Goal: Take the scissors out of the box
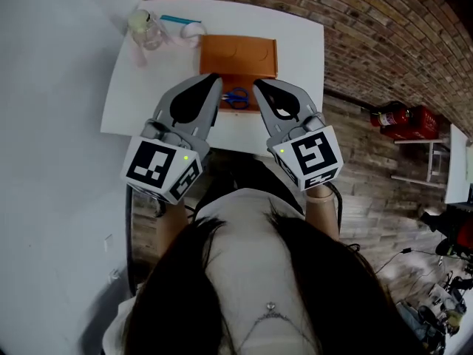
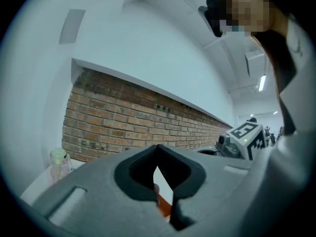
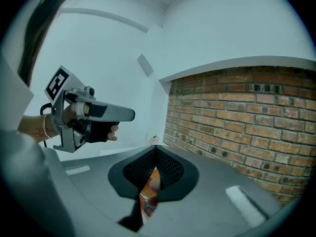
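Note:
In the head view an orange box (image 1: 238, 56) stands open on the white table (image 1: 133, 87), its lid tipped back. Blue-handled scissors (image 1: 236, 97) lie inside its front part. My left gripper (image 1: 215, 78) hovers at the box's left front corner and my right gripper (image 1: 258, 84) at its right front, both shut and empty, with the scissors between them. In the left gripper view, a sliver of the orange box (image 2: 163, 204) shows through the closed left gripper (image 2: 157, 147). In the right gripper view, the scissors (image 3: 147, 207) show below the closed right gripper (image 3: 156, 147).
A clear bottle (image 1: 145, 29) with a pale green cap stands at the table's back left, beside a white roll (image 1: 191, 31) and a blue strip. A brick wall runs behind and to the right. A red fire extinguisher (image 1: 392, 116) lies on the floor at the right.

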